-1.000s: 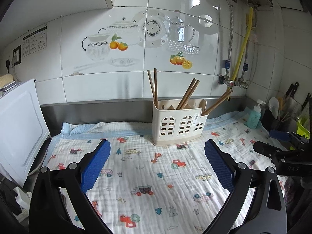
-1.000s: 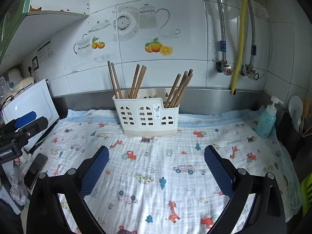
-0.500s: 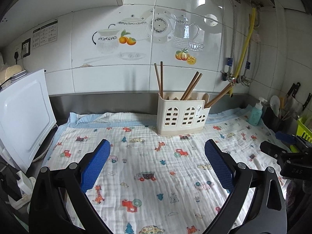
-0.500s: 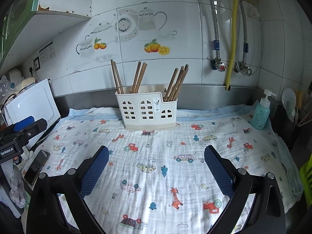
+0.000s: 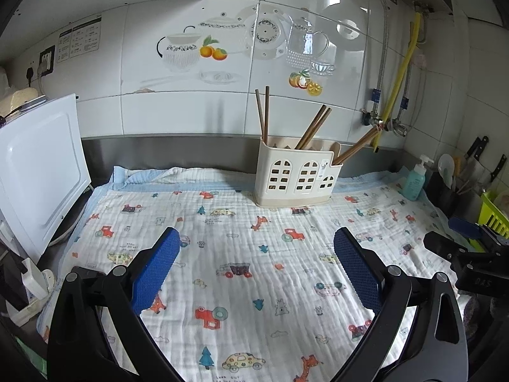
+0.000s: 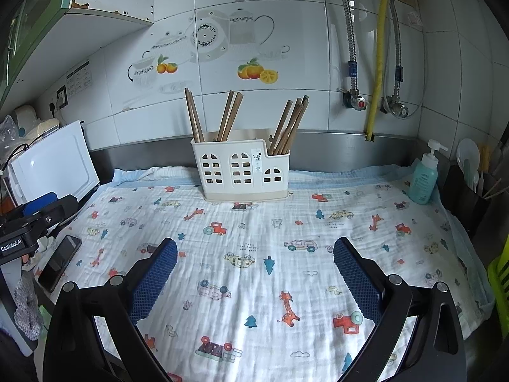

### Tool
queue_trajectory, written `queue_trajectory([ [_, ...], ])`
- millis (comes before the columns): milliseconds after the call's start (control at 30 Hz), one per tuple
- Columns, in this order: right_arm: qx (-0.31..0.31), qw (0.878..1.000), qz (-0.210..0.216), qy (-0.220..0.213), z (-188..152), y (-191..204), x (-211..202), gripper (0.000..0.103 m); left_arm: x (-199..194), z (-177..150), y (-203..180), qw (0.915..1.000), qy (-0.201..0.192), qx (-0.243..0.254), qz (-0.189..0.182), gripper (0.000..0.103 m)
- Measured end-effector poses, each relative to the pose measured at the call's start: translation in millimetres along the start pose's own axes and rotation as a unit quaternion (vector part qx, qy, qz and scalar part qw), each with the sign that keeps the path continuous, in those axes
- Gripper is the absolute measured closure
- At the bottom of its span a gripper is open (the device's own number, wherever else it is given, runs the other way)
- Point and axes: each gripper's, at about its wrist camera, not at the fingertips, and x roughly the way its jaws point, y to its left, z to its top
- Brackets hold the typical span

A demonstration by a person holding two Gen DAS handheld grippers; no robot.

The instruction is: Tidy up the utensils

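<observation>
A white plastic utensil holder (image 5: pixel 297 176) with arched cut-outs stands at the back of a printed cloth (image 5: pixel 241 254), near the wall. Several brown wooden chopsticks (image 5: pixel 313 127) stand in its compartments. It also shows in the right wrist view (image 6: pixel 241 172), with its chopsticks (image 6: pixel 230 116). My left gripper (image 5: pixel 256 248) is open and empty, well in front of the holder. My right gripper (image 6: pixel 254 250) is open and empty, also well short of it. Each gripper shows at the edge of the other's view, the right one (image 5: pixel 467 248) and the left one (image 6: pixel 35 219).
A white board (image 5: pixel 38 172) leans at the left. A teal soap pump bottle (image 6: pixel 424 176) stands at the right edge of the cloth. A black phone (image 6: pixel 60 262) lies at the cloth's left edge. Knives and ladles (image 5: pixel 461 172) and a green rack (image 5: pixel 494 213) stand at the far right.
Both grippers have drawn back from the holder, which now looks smaller and farther off. Both stay open and empty.
</observation>
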Motion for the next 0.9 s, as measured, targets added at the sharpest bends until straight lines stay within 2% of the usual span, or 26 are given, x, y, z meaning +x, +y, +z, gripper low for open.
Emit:
queue_trajectory([
  [167, -0.002, 1.0, 0.003, -0.002, 0.5, 1.9, -1.3, 0.008, -3.4, -0.8, 2.8, 1.0, -0.005, -0.007, -0.001, 0.007],
  [400, -0.007, 1.0, 0.008, -0.004, 1.5, 6.1, -1.5, 0.008, -0.4, -1.9, 3.8, 0.9996, 0.01, -0.013, -0.023, 0.007],
  [500, -0.009, 1.0, 0.011, -0.005, 1.5, 7.2, -1.4, 0.008, -1.5, -2.7, 2.5, 0.9996, 0.005, -0.011, -0.027, 0.007],
  [700, -0.01, 1.0, 0.014, -0.006, 1.4, 8.0, -0.7, 0.008, -4.7, -3.3, -3.9, 1.0, -0.006, 0.006, 0.0, 0.007],
  [900, -0.012, 1.0, 0.017, -0.004, 1.2, 9.2, 0.5, 0.008, -2.2, -3.5, -0.3, 0.9999, 0.001, -0.005, -0.011, 0.007],
])
